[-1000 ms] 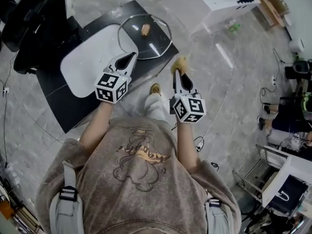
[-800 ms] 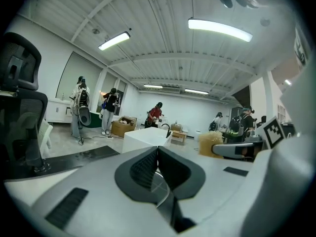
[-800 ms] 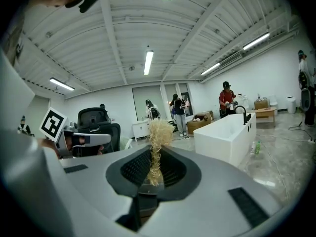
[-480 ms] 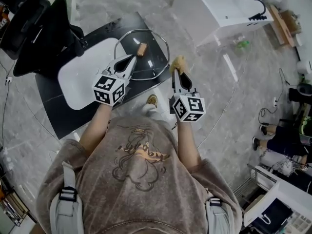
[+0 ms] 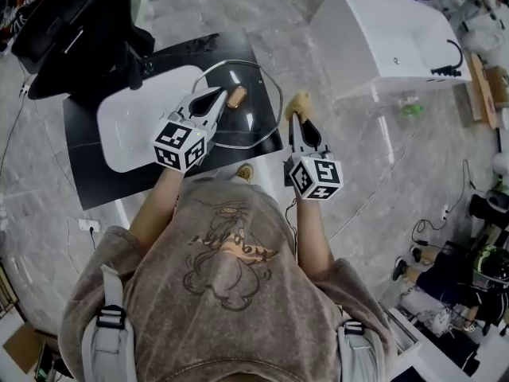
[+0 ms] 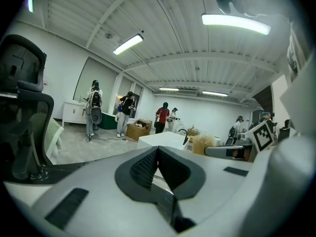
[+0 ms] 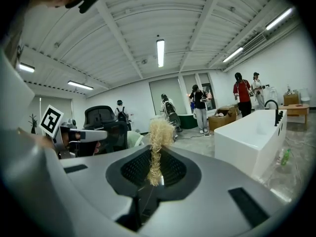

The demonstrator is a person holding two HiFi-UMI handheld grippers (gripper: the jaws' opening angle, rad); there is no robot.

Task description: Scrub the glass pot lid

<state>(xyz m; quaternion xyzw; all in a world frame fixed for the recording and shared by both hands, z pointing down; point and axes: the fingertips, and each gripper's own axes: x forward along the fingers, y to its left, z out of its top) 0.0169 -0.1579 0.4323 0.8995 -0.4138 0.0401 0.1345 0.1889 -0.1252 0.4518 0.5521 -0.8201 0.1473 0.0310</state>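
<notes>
The glass pot lid with a wooden knob lies flat at the right end of a black table. My left gripper hovers over the lid's left part, tips close to the knob, jaws shut; I see nothing clearly gripped between them. My right gripper sits just right of the lid, beyond the table's edge. It is shut on a tuft of tan scrubbing fibre, which sticks up out of the jaws in the right gripper view as a pale strand.
A white basin rests on the table left of the lid. A black office chair stands at the far left. A white tub with a black tap is at the right, a green bottle on the floor beside it. People stand across the room.
Both grippers have moved forward. The left tips went from the lid's near rim to over the glass beside the knob. The right gripper carried the scrubber alongside the lid.
</notes>
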